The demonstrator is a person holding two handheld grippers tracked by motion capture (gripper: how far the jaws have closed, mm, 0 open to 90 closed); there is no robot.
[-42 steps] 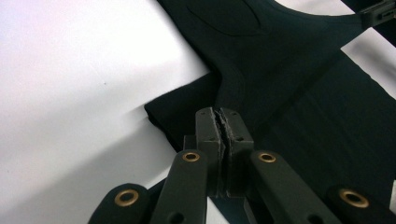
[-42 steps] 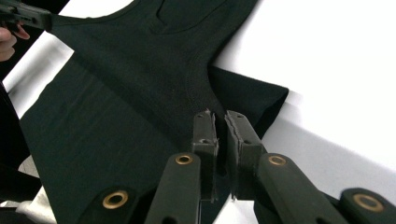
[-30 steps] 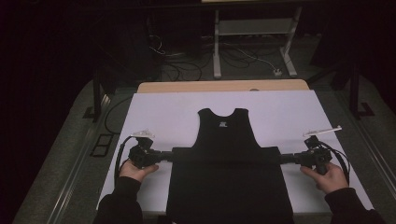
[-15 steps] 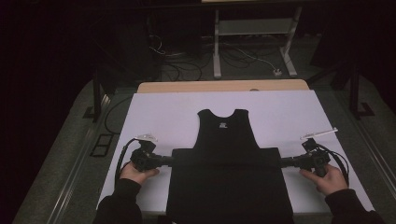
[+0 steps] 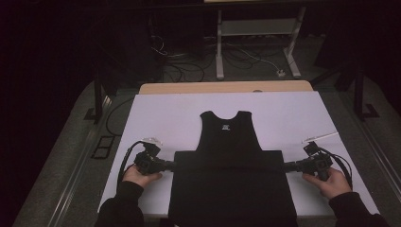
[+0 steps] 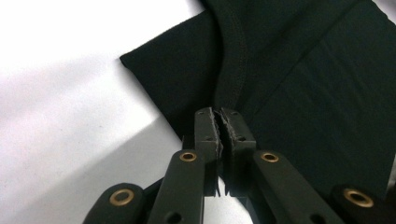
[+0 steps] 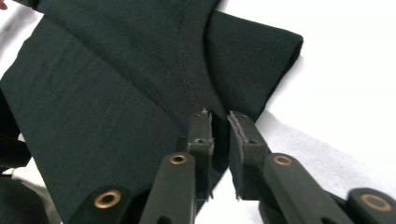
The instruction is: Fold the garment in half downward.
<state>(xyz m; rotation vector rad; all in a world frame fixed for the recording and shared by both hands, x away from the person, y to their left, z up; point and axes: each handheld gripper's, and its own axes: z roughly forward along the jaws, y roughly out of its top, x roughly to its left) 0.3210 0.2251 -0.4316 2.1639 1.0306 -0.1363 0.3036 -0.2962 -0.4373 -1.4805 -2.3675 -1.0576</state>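
Fingers (image 6: 232, 122) on left gripper (image 5: 166, 165) just easing apart, slim gap, at black vest's (image 5: 231, 156) folded edge; right gripper (image 5: 289, 166) opening wider, cloth between, unpinched. Vest lies mid-desk (image 5: 156, 113), bottom folded up.

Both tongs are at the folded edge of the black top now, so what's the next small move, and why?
Probably open both fully and draw them outward off the cloth. The black top lies flat with its lower part folded up. The right tongs have just been opening, with a gap showing; the left tongs, jaws nearly together, have begun opening too, so the release looks underway.
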